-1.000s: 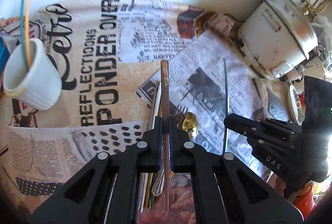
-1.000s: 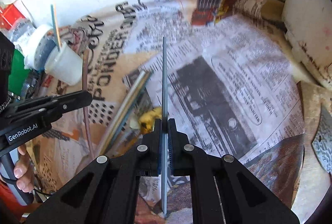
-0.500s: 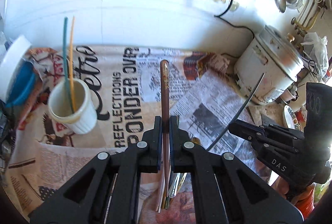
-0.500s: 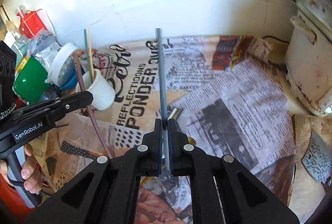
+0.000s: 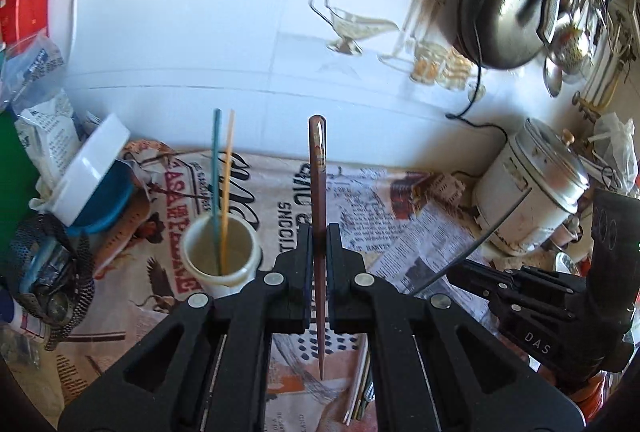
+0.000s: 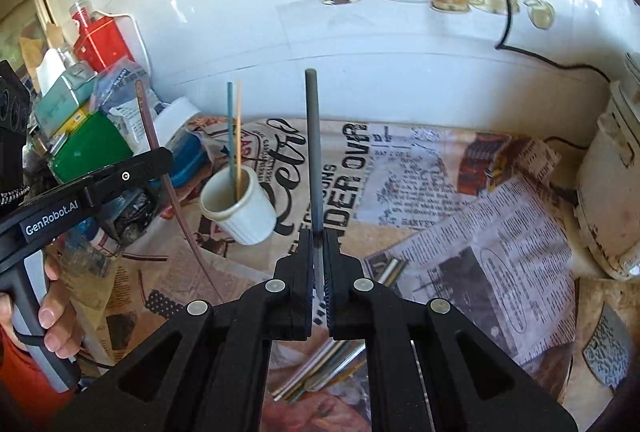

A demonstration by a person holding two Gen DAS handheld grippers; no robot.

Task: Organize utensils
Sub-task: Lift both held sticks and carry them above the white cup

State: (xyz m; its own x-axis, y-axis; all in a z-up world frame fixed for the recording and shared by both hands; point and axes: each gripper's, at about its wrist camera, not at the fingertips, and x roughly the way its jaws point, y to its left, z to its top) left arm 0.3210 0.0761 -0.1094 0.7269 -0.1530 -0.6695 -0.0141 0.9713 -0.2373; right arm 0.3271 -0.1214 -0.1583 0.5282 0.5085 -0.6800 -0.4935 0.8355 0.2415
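Both wrist views angled down, close over newspapers [image 5: 420, 232]; share white cup [image 6: 240, 207].

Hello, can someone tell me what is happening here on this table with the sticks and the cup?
A person is sorting utensils with a handheld gripper in each hand. The left gripper is shut on a brown chopstick, and the right gripper is shut on a grey chopstick; both are held off the newspaper-covered table. The white cup already holds a teal and an orange stick. More utensils lie on the paper.
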